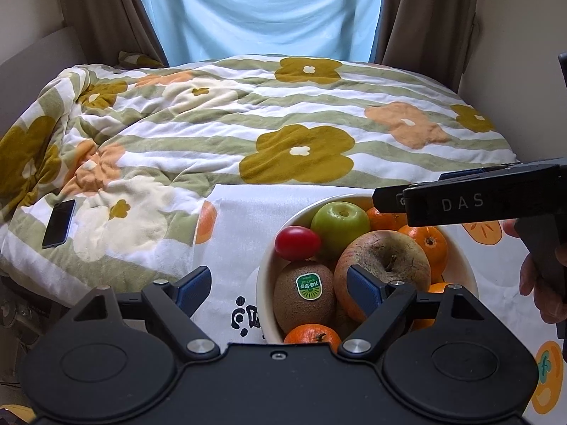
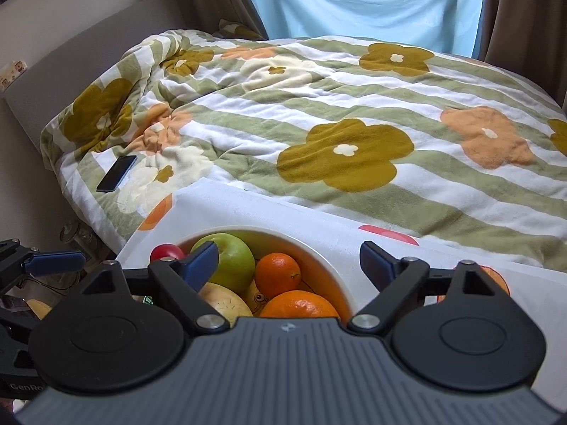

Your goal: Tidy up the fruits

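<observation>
A white bowl (image 1: 264, 276) holds a green apple (image 1: 340, 225), a red tomato (image 1: 297, 242), a kiwi (image 1: 304, 295) with a green sticker, a large brownish apple (image 1: 384, 265) and several oranges (image 1: 428, 244). My left gripper (image 1: 280, 292) is open and empty, its jaws spread over the bowl's left part. My right gripper (image 2: 288, 265) is open and empty above the bowl (image 2: 333, 258), over the green apple (image 2: 232, 262) and oranges (image 2: 278, 274). The right gripper also shows from the side in the left wrist view (image 1: 460, 198).
The bowl stands on a white cloth (image 1: 244, 219) with orange fruit prints, on a table against a bed. A flowered quilt (image 1: 283, 124) covers the bed. A black phone (image 1: 59, 223) lies on the quilt at left. Curtains hang behind.
</observation>
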The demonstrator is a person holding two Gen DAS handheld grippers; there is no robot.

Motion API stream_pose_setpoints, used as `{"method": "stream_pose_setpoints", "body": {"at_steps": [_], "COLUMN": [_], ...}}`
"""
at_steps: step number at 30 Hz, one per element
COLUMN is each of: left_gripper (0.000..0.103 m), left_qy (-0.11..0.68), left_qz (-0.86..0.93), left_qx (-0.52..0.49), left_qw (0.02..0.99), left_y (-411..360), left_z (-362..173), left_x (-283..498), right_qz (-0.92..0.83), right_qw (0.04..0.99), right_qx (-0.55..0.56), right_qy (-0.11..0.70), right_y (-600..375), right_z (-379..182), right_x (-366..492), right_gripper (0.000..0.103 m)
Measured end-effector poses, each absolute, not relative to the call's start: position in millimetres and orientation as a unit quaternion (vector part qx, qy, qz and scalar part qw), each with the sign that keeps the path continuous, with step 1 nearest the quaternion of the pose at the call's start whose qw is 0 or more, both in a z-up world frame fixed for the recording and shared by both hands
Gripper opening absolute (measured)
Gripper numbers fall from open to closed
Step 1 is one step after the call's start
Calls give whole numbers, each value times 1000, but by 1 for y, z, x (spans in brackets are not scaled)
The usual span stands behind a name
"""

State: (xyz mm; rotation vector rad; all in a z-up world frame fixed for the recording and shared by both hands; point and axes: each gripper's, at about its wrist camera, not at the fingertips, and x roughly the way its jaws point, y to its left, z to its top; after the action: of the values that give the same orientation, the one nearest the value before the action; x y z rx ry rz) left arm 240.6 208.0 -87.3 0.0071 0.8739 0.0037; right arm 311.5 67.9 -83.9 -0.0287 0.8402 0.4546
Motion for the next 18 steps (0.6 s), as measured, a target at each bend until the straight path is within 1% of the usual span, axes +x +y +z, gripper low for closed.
{"method": "stream_pose_setpoints", "body": {"at_steps": [9,18], "left_gripper": [87,87], "left_qy": [408,366], "left_qz": [18,28], "left_qx": [7,3], "left_qw": [913,930], "left_y": [198,160], "left_z": [-70,-21], "left_x": [219,158], "right_qz": [214,190], "right_qw": [896,918], "right_qx": [-16,-32], "right_qy": [388,347], "right_y": [56,8], "right_z": [-63,-5], "right_x": [282,201], "right_gripper": [103,103]}}
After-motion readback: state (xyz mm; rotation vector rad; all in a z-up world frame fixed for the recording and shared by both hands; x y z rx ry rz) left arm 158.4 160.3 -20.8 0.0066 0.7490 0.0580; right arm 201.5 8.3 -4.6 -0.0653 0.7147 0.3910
